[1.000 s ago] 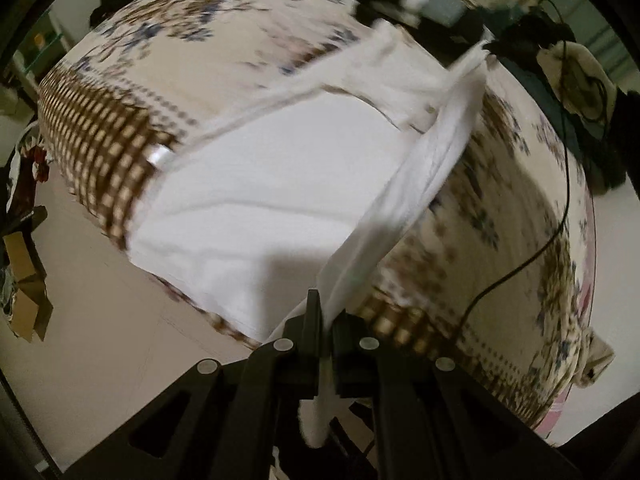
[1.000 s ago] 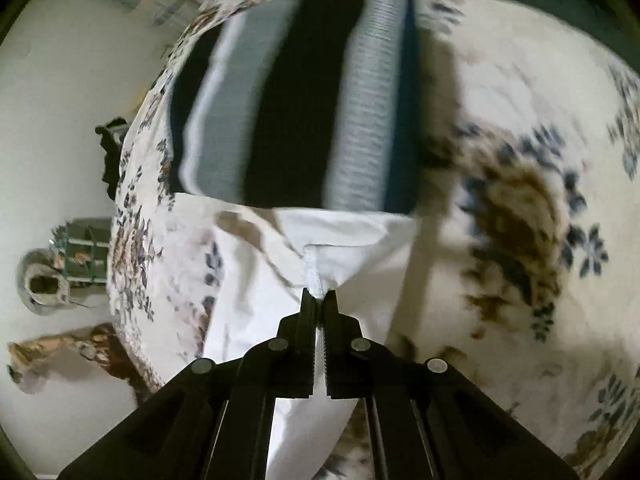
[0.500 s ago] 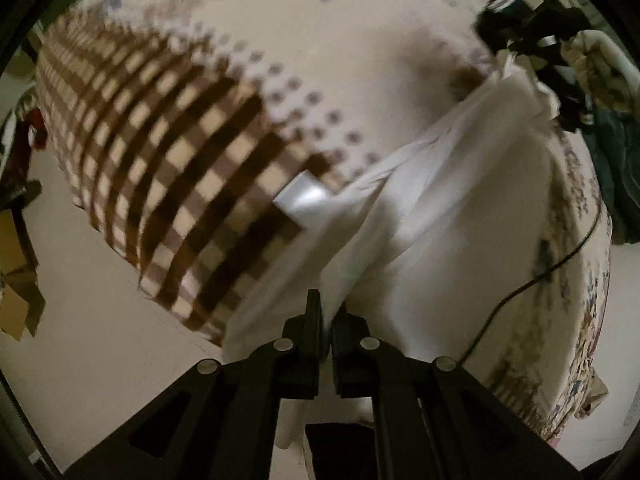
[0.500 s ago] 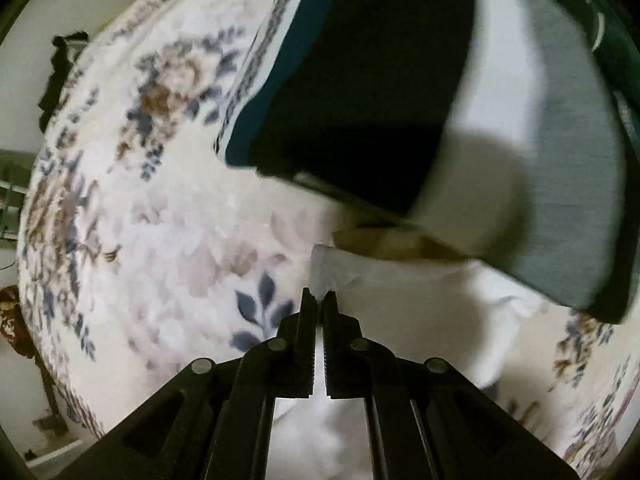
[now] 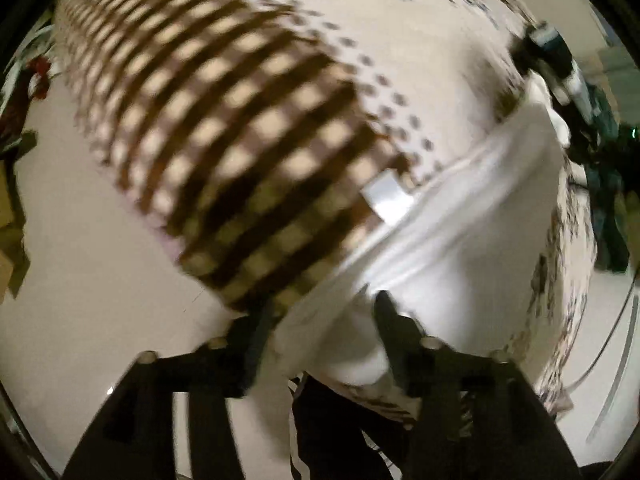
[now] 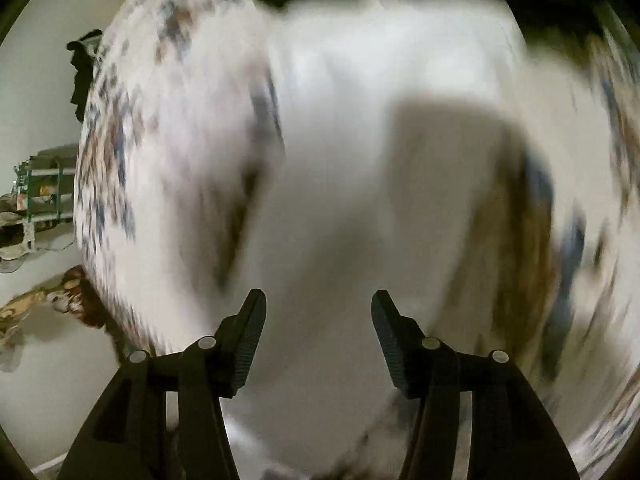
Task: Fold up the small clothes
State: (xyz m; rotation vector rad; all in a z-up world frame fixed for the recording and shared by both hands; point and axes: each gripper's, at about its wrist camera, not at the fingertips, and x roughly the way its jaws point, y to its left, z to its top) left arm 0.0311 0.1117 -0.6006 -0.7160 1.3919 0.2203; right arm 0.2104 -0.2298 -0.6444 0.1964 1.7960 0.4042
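Note:
A white garment (image 5: 460, 232) lies folded on the bed near its checked edge, with a small white label (image 5: 386, 196) at its fold. My left gripper (image 5: 320, 312) is open just above the garment's near corner, the cloth lying loose between its fingers. In the right wrist view the same white garment (image 6: 360, 160) fills the middle, blurred. My right gripper (image 6: 318, 308) is open over it and holds nothing.
The bed cover (image 5: 224, 128) is cream with a brown check border and floral print (image 6: 120, 152). Dark clothes (image 5: 608, 184) lie at the bed's far right. A cable (image 5: 616, 320) hangs at the right. Pale floor (image 5: 80, 288) lies left of the bed.
Both grippers were shut on the white garment's edges and have opened and let go. The garment has been folded over and now lies on the bed.

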